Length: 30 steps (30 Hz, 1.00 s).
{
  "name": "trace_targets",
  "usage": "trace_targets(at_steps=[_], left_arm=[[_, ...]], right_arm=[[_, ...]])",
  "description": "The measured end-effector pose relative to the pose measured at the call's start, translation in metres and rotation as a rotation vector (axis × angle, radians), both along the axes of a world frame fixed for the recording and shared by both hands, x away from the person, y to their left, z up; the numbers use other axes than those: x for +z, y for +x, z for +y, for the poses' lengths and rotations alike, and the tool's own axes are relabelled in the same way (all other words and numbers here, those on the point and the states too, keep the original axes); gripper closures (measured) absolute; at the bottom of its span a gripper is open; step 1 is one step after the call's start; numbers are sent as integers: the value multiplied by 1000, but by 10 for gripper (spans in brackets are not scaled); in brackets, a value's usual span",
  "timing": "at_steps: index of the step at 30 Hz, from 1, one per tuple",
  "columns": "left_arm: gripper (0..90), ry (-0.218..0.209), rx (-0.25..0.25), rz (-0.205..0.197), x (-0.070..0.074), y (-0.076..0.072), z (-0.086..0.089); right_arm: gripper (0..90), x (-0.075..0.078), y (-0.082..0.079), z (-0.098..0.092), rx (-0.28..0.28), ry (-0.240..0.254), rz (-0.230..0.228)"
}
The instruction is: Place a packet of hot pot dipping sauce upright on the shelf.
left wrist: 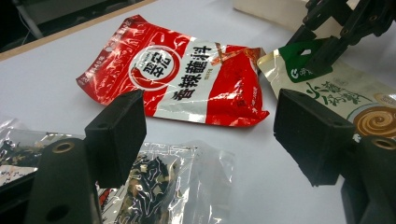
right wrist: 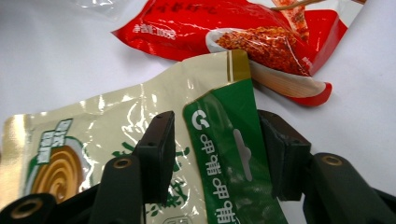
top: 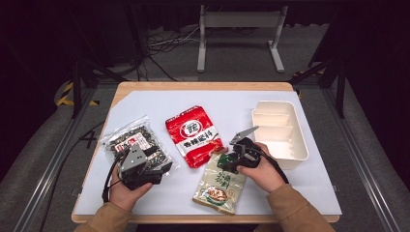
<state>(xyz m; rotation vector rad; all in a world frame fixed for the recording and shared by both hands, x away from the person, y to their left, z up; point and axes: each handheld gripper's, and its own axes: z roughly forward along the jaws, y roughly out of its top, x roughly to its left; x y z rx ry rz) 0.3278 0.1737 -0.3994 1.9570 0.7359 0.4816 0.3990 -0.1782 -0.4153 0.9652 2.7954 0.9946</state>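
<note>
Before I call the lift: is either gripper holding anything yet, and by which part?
Right gripper straddles the beige packet's green top corner; whether its pads press cannot be told. Left gripper is open over the clear packet, holding nothing.

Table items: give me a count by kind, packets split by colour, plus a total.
Red packet: 1
Clear packet: 1
Beige-green packet: 1
White tray: 1
Total: 4
</note>
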Motion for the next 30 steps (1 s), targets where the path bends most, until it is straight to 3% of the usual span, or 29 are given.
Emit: trace_targets(at_steps=[4,7,10,14,24,30], left_arm=[[263,0,0,0,0,0,0],[262,2,-1,-1,0,0,0],[262,4,-1,3,0,1,0],[261,4,-2,7,-1,0,-1],[261,-1,1,5,0,1,1],[261,0,1,6,0,0,0]], right_arm=[[544,3,-3,0,22,-6,10],[619,5,-6,-5,51,-15,39],[634,4,-7,-10,78,-37,66],[663,0,-6,-11,78,-60,75],[871,1,-8,-9,109,-136,17],[897,7,-10,-9,109,-143,6]])
